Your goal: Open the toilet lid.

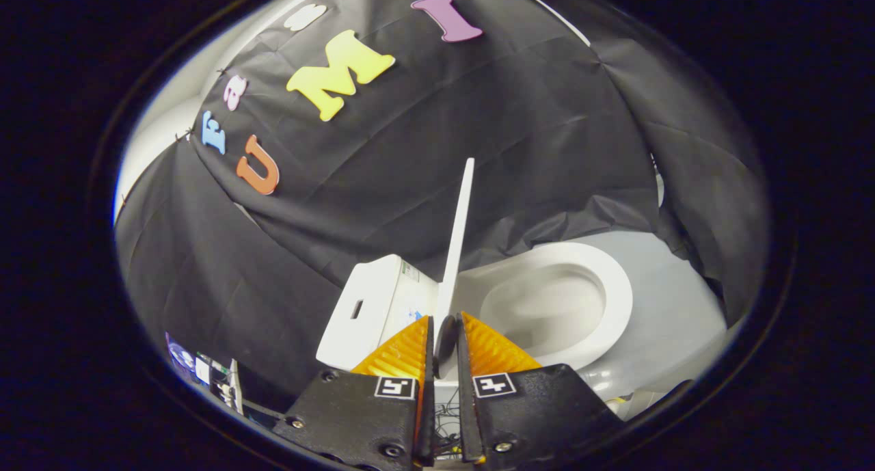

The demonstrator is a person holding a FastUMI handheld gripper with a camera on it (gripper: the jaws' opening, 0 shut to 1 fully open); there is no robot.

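Observation:
The white toilet lid (459, 232) stands raised and shows edge-on as a thin plate between the tank (372, 307) and the open seat ring (608, 286). The bowl (547, 303) lies uncovered to the right of the lid. My gripper (446, 318) is shut on the lid's near edge, with one finger on each face and only a narrow gap between them. A small dark round piece (446, 338) sits in that gap, and what it is cannot be made out.
The tank has a slot-shaped recess (356, 309) on its lid. Grey floor (677, 314) spreads beyond the bowl. Black cloth walls (478, 129) close in behind and on both sides. Small cluttered items and cables (205, 372) lie left of the fingers.

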